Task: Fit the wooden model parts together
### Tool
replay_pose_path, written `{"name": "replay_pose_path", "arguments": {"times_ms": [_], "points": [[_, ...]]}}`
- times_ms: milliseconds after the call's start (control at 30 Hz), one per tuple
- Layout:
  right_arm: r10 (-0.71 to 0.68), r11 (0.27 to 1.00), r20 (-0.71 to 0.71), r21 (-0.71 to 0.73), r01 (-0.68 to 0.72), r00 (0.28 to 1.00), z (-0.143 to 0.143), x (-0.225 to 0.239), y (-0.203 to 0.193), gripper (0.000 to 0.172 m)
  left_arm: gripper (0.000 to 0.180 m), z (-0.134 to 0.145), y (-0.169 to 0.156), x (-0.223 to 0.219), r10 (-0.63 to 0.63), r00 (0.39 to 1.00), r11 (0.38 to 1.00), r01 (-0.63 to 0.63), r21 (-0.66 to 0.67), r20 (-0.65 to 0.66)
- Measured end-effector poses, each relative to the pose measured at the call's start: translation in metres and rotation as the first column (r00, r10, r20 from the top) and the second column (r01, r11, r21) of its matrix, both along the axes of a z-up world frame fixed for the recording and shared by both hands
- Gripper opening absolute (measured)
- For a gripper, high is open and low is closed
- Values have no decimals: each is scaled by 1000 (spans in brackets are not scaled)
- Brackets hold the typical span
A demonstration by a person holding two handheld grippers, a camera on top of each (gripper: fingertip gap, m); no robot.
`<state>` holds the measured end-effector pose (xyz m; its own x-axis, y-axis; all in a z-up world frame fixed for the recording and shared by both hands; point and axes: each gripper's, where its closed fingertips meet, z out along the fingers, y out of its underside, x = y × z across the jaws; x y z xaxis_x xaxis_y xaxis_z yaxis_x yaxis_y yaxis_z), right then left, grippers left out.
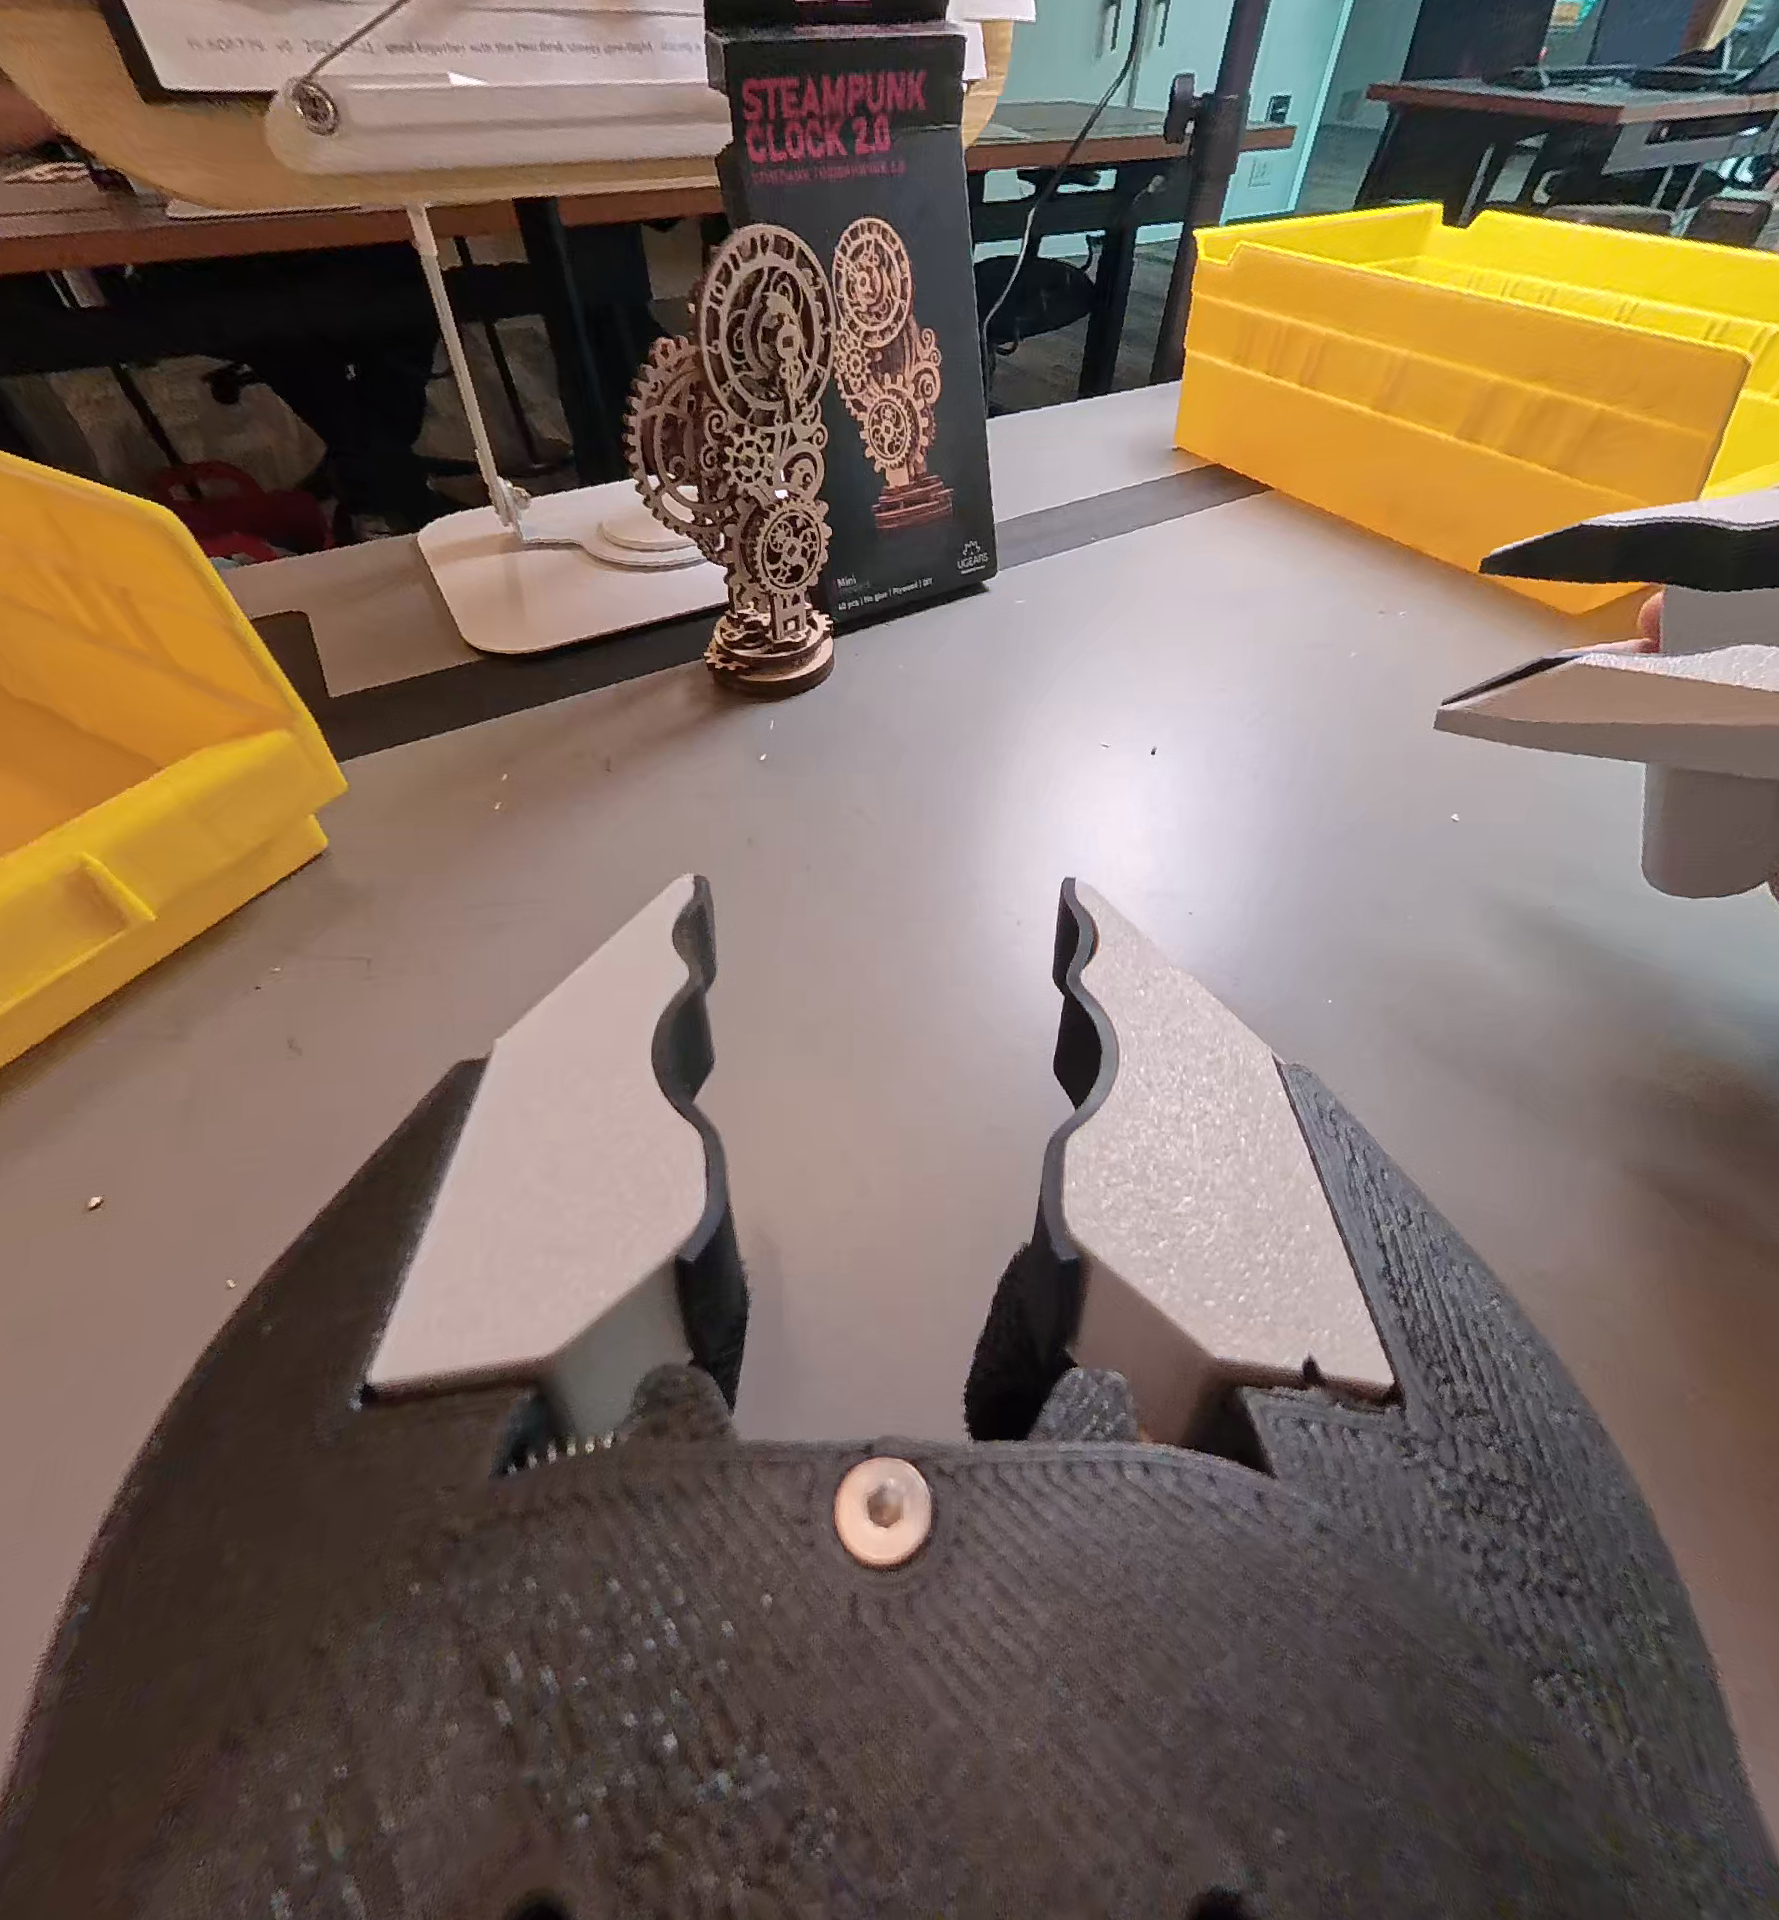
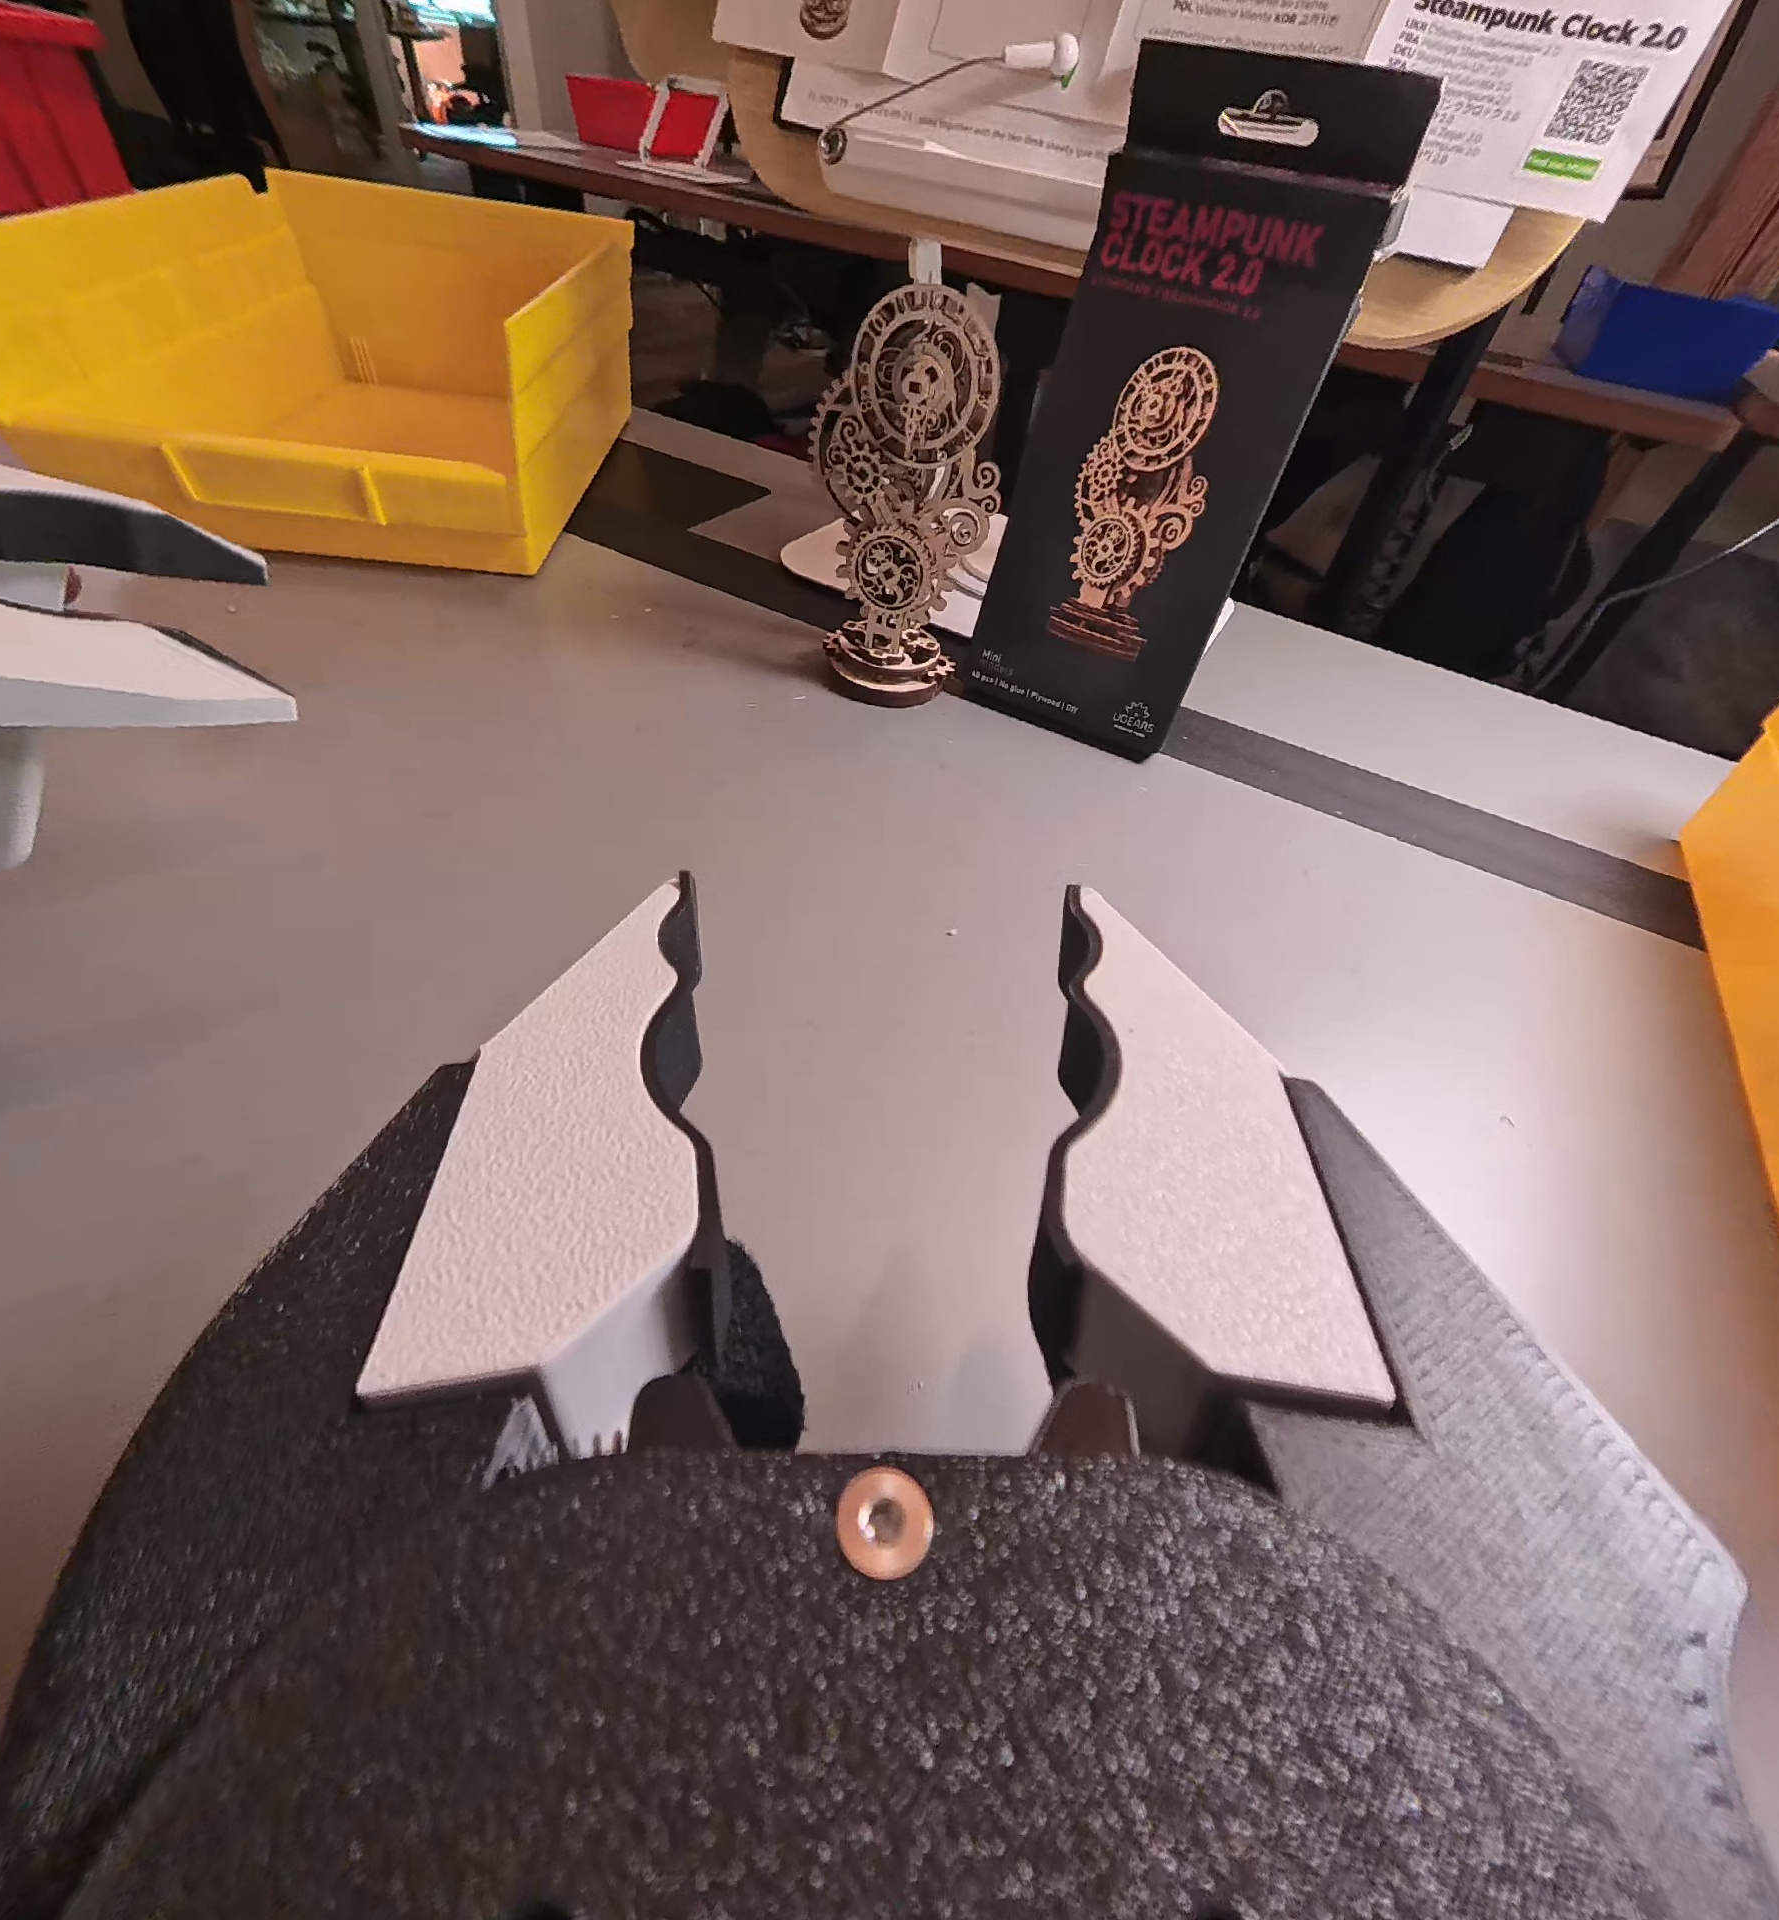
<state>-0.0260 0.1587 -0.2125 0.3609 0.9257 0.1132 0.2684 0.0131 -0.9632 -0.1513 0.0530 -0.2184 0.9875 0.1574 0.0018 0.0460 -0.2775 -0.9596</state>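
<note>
Two grippers show: the left gripper (image 1: pixel 885 894) at the lower middle of its own view and the right gripper (image 2: pixel 877 894) likewise in its own. One assembled wooden clock model (image 1: pixel 760 457) stands at upper centre, with one black product box (image 1: pixel 864 353) just beside it. Yellow bins number three: one at the left edge (image 1: pixel 85 748) and two nested at upper right (image 1: pixel 1467 416), (image 1: pixel 1695 281). One white lamp base (image 1: pixel 542 582) sits behind the model.
</note>
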Motion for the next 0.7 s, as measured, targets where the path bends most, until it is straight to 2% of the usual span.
{"name": "replay_pose_path", "arguments": {"times_ms": [467,700], "points": [[4,998,-14,-61,-5,1000,-1,1,3,63,62,-11,1,-10,8,997,1000,-6,-21,77],[-24,998,-1,-52,24,1000,-1,3,6,63,65,0,0,-8,11,999,1000,-12,16,31]]}}
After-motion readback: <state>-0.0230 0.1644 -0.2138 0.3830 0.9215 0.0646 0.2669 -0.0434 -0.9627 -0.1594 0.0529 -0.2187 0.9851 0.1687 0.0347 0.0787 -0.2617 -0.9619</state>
